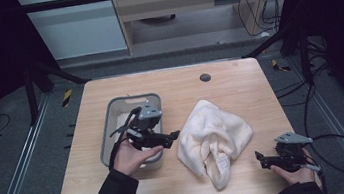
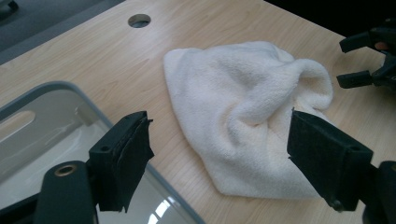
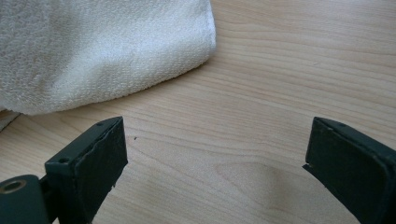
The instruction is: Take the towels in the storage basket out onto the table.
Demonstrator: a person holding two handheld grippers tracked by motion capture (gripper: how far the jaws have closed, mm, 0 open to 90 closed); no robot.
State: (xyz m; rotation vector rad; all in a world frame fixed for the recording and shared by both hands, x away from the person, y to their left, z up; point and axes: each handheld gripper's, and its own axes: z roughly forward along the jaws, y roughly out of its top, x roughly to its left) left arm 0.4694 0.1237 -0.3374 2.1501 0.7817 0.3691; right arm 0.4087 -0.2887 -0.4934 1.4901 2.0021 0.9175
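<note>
Cream terry towel (image 1: 214,139) lies crumpled mid-table (image 1: 238,75), between both claws. Left claw (image 1: 175,136), held over the grey plastic bin (image 1: 111,110), has its jaws wide apart, empty, pointing at the towel's near edge. Right claw (image 1: 260,158), near the table's right front, is likewise spread and holds nothing. The left gripper view adds the bin's rim (image 2: 56,88), a round cable hole (image 2: 139,20) and the right claw's tips beyond the towel (image 2: 247,116).
</note>
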